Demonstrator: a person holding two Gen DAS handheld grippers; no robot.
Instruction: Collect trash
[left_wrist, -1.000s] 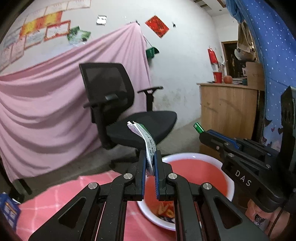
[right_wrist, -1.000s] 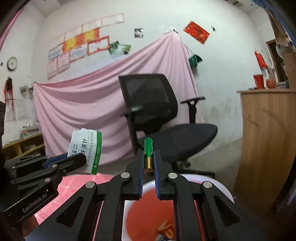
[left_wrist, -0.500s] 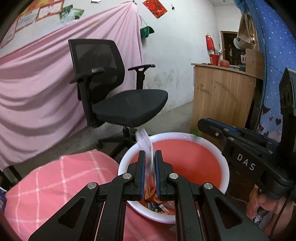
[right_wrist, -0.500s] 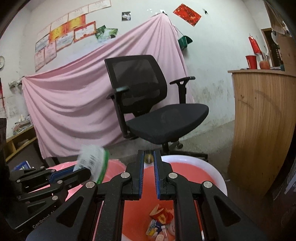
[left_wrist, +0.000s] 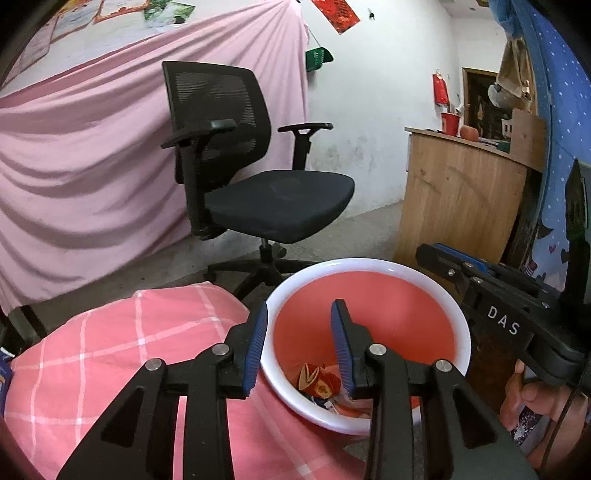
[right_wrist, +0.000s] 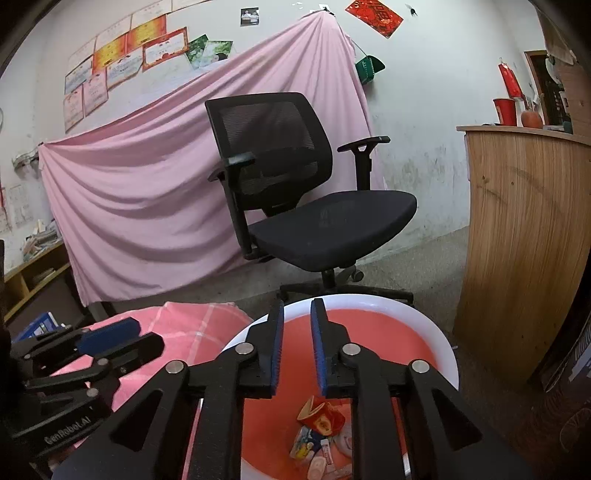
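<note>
The basin — white rim, red inside — sits low and centre-right in the left wrist view and bottom centre in the right wrist view, its mouth facing up; being round, it has no long axis to speak of. The trash lies in a small heap at its bottom: a crumpled red-and-gold wrapper on top, smaller white and blue packets beneath. Their print is too small to read.

Readable writing is on the tools only: "DAS" on the body of the right tongs at the right edge of the left wrist view, and "GenRobot.AI" on the body of the left tongs at the lower left of the right wrist view.

The left tongs have just been opening and stand well apart over the near rim of the basin, released, with nothing between the blue pads. The right tongs have also just been opening, though only to a narrow gap — released too, nothing between them, tips above the far rim in their own view. A hand grips the right tool at the lower right.

The basin stands just beside a pink checked cloth at the lower left. A black office chair fills the middle distance before a draped pink sheet, and a wooden worktop stands at the right.
</note>
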